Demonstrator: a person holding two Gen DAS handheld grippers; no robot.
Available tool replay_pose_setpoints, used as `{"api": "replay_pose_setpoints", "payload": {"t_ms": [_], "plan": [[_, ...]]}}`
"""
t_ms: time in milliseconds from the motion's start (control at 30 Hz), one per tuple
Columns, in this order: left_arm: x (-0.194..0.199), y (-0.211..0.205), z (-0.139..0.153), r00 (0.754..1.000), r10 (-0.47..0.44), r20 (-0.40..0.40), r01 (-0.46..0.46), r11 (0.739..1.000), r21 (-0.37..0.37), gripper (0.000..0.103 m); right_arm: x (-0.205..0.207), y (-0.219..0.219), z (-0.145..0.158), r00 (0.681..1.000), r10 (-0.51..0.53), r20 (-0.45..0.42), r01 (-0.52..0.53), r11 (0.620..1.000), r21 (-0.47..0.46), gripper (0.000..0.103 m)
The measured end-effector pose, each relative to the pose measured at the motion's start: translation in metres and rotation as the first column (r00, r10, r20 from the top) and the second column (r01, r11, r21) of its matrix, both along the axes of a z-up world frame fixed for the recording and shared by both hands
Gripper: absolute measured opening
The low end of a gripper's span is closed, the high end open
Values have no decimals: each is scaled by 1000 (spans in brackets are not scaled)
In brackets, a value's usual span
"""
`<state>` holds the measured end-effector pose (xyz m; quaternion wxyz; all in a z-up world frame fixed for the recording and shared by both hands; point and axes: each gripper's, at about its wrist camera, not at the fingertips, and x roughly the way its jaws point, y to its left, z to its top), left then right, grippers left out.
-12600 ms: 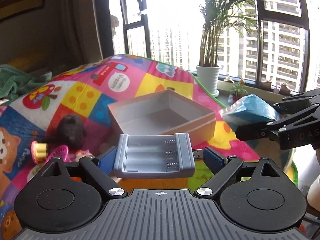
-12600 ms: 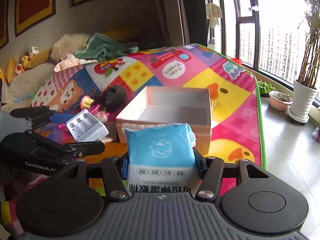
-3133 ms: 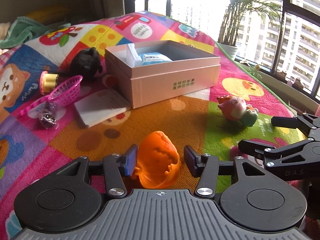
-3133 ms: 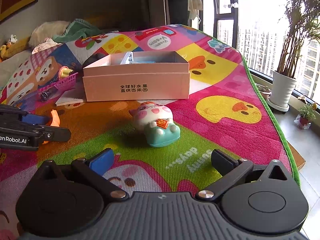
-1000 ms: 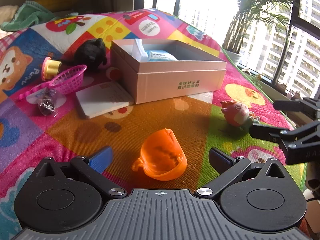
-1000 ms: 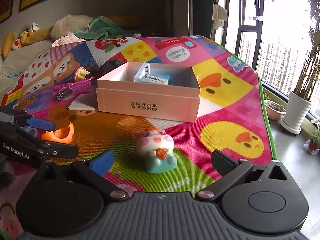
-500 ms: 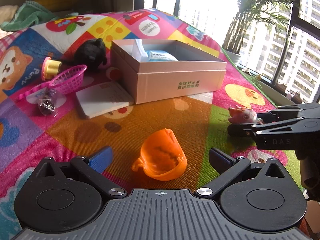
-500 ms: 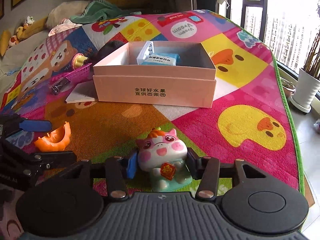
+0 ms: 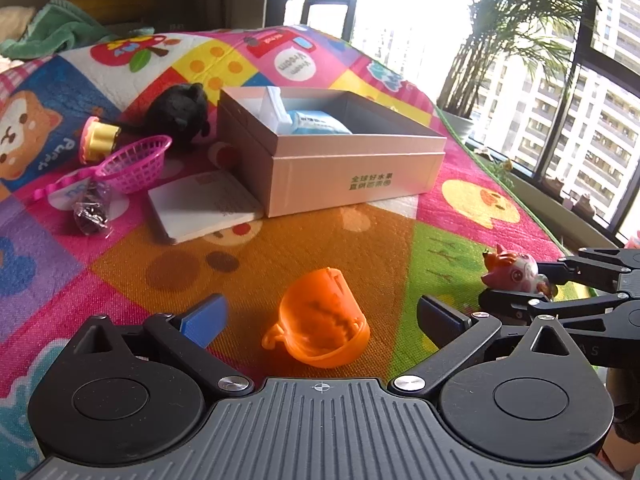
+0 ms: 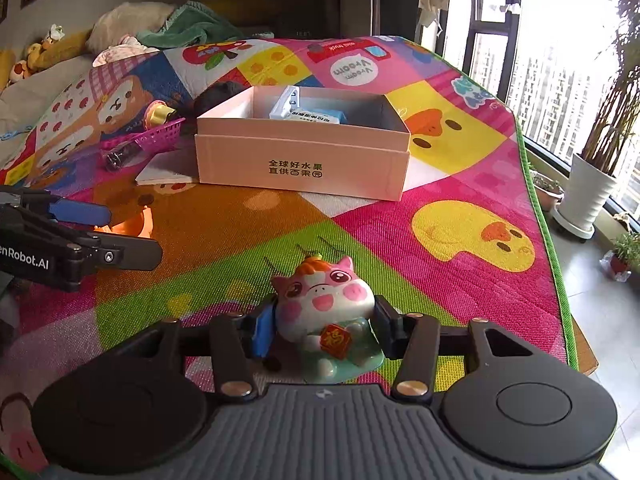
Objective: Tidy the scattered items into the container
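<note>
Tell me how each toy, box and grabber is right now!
Pink cardboard box: open, with a blue packet inside.
Pink-and-white pig figurine: upright, squeezed by the right gripper.
Orange plastic cup: tipped on its side on the mat.
Left gripper: open, around the cup, not touching it.
Pink mesh basket: upright.

The right gripper (image 10: 324, 330) is seen low in the centre of the right wrist view, its jaws having just been closed; both pads are pressed against the sides of the pig figurine (image 10: 326, 316). In the left wrist view it is seen at the right edge, fingers stretched leftward. The left gripper (image 9: 320, 316) is held with its jaws spread wide at the lower centre of its own view, nothing gripped between the pads.
</note>
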<state>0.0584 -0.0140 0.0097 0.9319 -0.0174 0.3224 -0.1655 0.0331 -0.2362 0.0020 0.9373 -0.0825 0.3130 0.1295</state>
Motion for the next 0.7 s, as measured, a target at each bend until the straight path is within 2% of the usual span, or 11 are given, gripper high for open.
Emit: {"api": "replay_pose_setpoints", "payload": {"t_ms": [67, 100, 167, 233, 267, 300, 367, 700], "plan": [[1, -5, 1, 1000, -6, 3, 6, 999, 35, 99, -2, 1, 0, 1000, 11, 3, -11, 1000, -8, 49], [1, -8, 2, 1000, -15, 7, 15, 998, 57, 89, -2, 1, 0, 1000, 13, 4, -13, 1000, -10, 49], [2, -14, 0, 999, -34, -2, 34, 995, 93, 76, -3, 0, 0, 1000, 14, 3, -14, 1000, -5, 49], [1, -18, -1, 999, -40, 1, 40, 992, 119, 74, -4, -1, 0, 1000, 13, 0, -13, 1000, 1, 49], [0, -19, 0, 999, -44, 3, 43, 991, 125, 69, -5, -2, 0, 1000, 13, -1, -12, 1000, 2, 49], [-2, -19, 1, 999, -49, 4, 48, 991, 125, 58, -5, -2, 1, 1000, 13, -3, -13, 1000, 3, 49], [-6, -19, 3, 998, -56, 4, 55, 992, 116, 52, -8, -2, 1, 1000, 17, -8, -17, 1000, 8, 49], [-43, -24, 16, 992, -116, 46, 109, 984, 138, 51, -30, -12, 13, 1000, 25, 2, -25, 1000, 11, 49]]}}
